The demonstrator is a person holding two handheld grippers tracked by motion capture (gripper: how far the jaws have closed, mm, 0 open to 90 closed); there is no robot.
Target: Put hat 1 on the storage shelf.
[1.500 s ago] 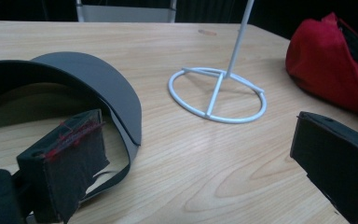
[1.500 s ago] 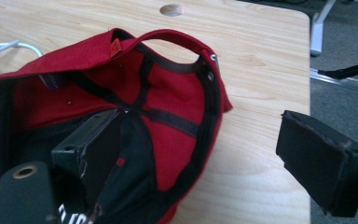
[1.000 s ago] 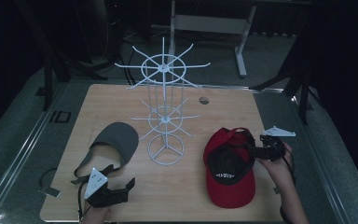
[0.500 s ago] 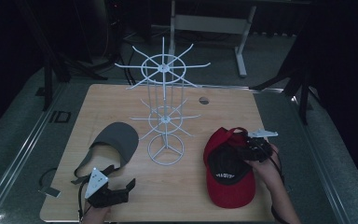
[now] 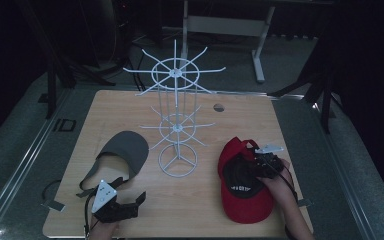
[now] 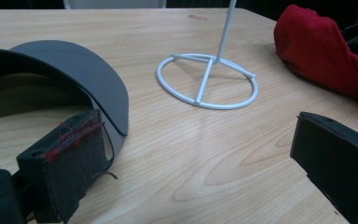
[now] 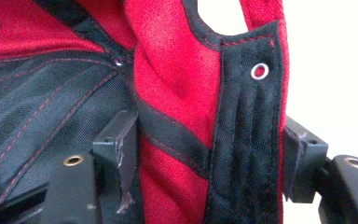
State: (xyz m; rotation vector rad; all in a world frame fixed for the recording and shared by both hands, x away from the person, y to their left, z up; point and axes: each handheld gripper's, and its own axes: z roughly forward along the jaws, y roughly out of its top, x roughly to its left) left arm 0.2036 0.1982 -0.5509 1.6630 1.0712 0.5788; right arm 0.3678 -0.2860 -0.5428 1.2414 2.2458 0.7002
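Red cap is lying upside down on the right half of the table, brim toward the person, just right of the white wire rack.

Right tongs are sitting at the cap's back rim, w/ the person's hand behind them. In the right gripper view the jaws have just been closing and the cap's black rear strap plus a fold of red cloth are between them. Right pad looks to be against the strap edge, left pad against the lining; can't say they're pressing hard yet, so calling it not quite clamped.

Handling, as a guess: cap is looking light and floppy, woven cloth w/ black mesh-like lining, stitched seams and small metal eyelets. Crown will be sagging when lifted; brim is likely the only stiff bit. The doubled, stitched strap is prob. the best hold, since it's thick, grippy and not slippery. Nothing fragile here.

Left tongs are resting near the table's front left edge, jaws standing wide apart w/ nothing between them, just by the grey visor. Visor is looking like a smooth curved peak w/ a thin band, stiffer than the cap.

Rack is thin painted wire w/ a ring base and spoked tiers, prob. tippy if knocked.
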